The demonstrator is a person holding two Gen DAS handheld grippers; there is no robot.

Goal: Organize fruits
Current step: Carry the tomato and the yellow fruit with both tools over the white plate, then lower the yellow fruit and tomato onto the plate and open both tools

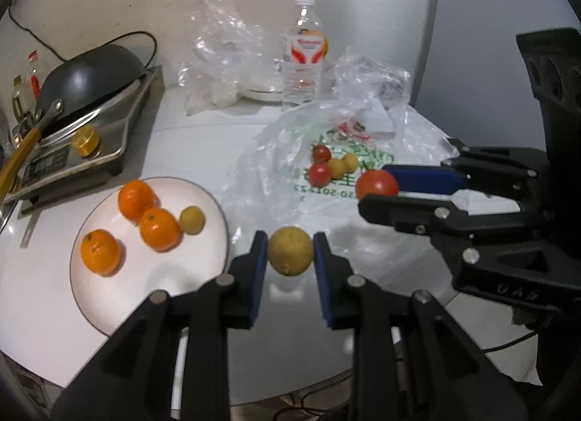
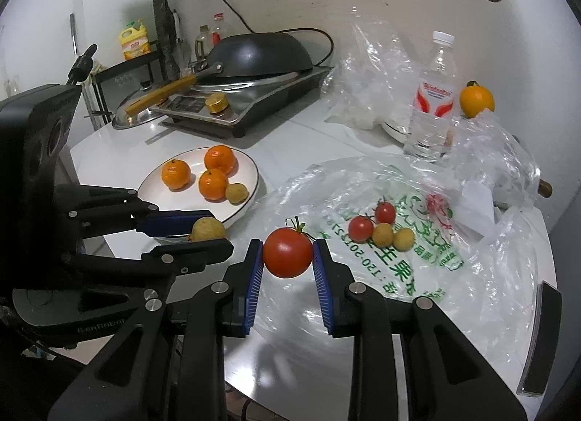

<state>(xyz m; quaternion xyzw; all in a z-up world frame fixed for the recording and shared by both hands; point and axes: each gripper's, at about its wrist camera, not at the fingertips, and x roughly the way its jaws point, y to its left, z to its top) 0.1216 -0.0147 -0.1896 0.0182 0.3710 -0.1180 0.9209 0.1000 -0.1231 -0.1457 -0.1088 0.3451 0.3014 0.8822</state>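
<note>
My left gripper (image 1: 290, 252) is shut on a yellow-brown round fruit (image 1: 290, 251), held just right of the white plate (image 1: 109, 297). On that plate lie three oranges (image 1: 159, 228) and a small yellow fruit (image 1: 192, 219). My right gripper (image 2: 288, 252) is shut on a large red tomato (image 2: 288, 252), lifted over the printed plastic bag (image 2: 417, 268). Two cherry tomatoes (image 2: 361, 228) and two small yellow fruits (image 2: 394, 236) lie on the bag. The right gripper (image 1: 377, 190) with its tomato (image 1: 376, 183) shows in the left wrist view, and the left gripper (image 2: 203, 232) with its fruit (image 2: 207, 228) in the right wrist view.
A black wok (image 2: 254, 52) rests on a cooker (image 2: 247, 105) behind the plate. A water bottle (image 2: 434, 98), crumpled clear bags (image 2: 381, 69) and another orange (image 2: 475, 99) stand at the back. The round white table's edge (image 2: 290, 377) runs close below the grippers.
</note>
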